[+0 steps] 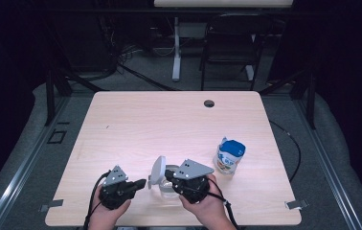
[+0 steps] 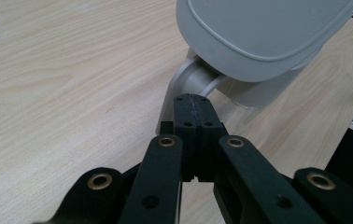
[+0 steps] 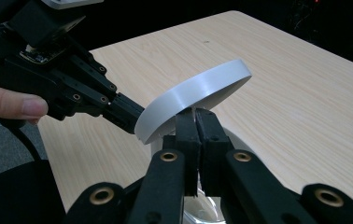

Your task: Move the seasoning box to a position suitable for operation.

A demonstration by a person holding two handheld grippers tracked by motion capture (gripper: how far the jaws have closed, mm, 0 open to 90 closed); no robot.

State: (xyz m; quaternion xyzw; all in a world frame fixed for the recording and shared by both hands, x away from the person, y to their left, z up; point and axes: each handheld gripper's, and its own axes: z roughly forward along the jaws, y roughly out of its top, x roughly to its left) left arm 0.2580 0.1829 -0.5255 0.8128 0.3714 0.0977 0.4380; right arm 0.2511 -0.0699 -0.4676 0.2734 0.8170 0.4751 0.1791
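Near the table's [image 1: 121, 120] front edge, the right gripper [image 1: 172, 178] clamps the clear container's [image 1: 170, 188] rim to steady it while the left gripper [image 1: 145, 182], fingers closed on the hinge tab, swings the grey lid [image 1: 158, 169] upright.

A: What are the tools built like?
B: Both are matte black. The left gripper [image 1: 143, 182] and right gripper [image 1: 168, 176] each carry a grey three-cornered plate [image 1: 116, 175] on top, dotted with small dark holes.
A: And close up?
B: Two flat black link arms run to blocky black jaws, with brass-ringed pivot holes [image 2: 166, 141] and small dark screws.
A: Cables?
B: A black cable [image 1: 91, 203] trails from each. The person's wrists show no sleeves
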